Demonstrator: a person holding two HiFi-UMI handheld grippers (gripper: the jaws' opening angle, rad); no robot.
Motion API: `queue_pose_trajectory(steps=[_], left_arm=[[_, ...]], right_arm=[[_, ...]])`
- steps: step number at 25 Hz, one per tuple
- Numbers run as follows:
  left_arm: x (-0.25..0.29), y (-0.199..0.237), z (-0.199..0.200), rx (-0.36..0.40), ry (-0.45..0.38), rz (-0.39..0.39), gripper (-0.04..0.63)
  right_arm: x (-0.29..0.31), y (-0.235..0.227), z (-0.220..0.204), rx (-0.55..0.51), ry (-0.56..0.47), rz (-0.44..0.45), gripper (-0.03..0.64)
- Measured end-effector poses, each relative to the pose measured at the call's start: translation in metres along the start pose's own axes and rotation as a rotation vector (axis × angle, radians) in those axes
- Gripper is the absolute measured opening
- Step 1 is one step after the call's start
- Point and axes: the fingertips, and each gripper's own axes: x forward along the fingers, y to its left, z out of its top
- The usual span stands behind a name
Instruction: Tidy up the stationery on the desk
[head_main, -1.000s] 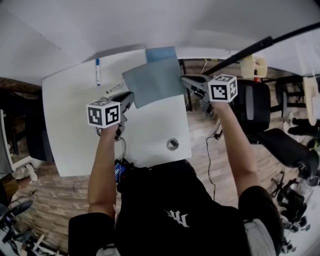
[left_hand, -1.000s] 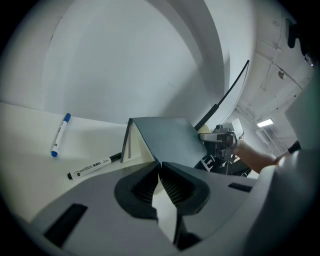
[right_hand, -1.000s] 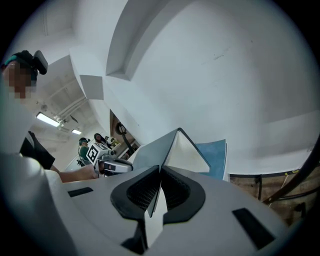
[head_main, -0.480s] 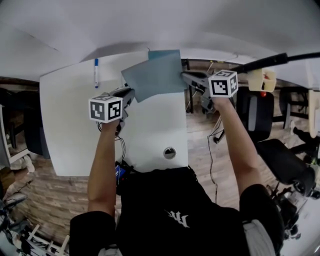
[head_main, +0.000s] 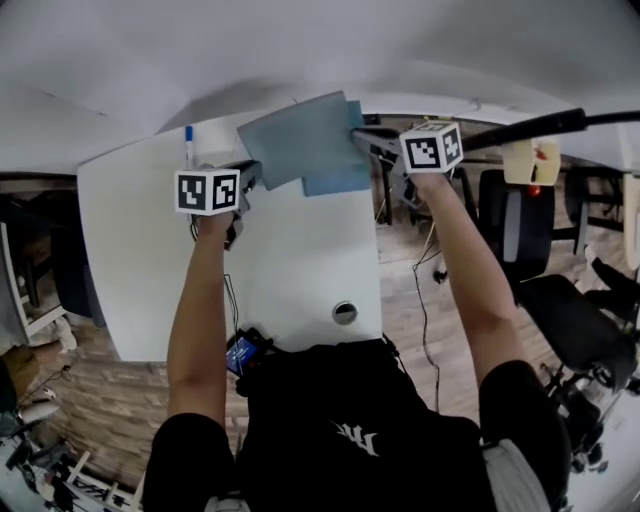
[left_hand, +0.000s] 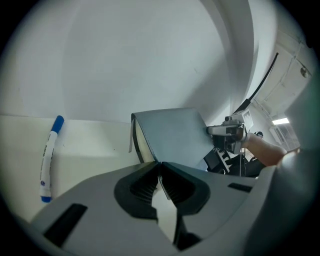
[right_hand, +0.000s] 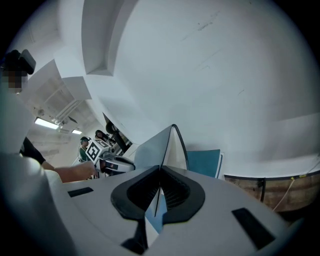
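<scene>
Between the tools: left gripper (left_hand: 160, 176) and right gripper (right_hand: 160, 181) each pinch the grey book (head_main: 295, 138). Lower it level, square over the teal book (head_main: 342, 181) beneath, release together.

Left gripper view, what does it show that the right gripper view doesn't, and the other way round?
Only the left gripper view: a white marker pen with a blue cap, lying flat. Only the right gripper view: a flat teal book beyond the held one. Both: the thin grey-blue book, gripped at opposite edges by the left gripper and the right gripper.
</scene>
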Motion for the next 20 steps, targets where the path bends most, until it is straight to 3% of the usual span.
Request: queue_pose_trajectory(steps=[12, 20], left_arm=[[0.023, 0.02, 0.005, 0.006, 0.08, 0.026, 0.038], [0.029, 0.025, 0.007, 0.016, 0.108, 0.037, 0.048]], right_arm=[[0.016, -0.031, -0.004, 0.049, 0.022, -0.031, 0.041], [0.025, -0.048, -0.01, 0.024, 0.082, -0.106, 0.043]])
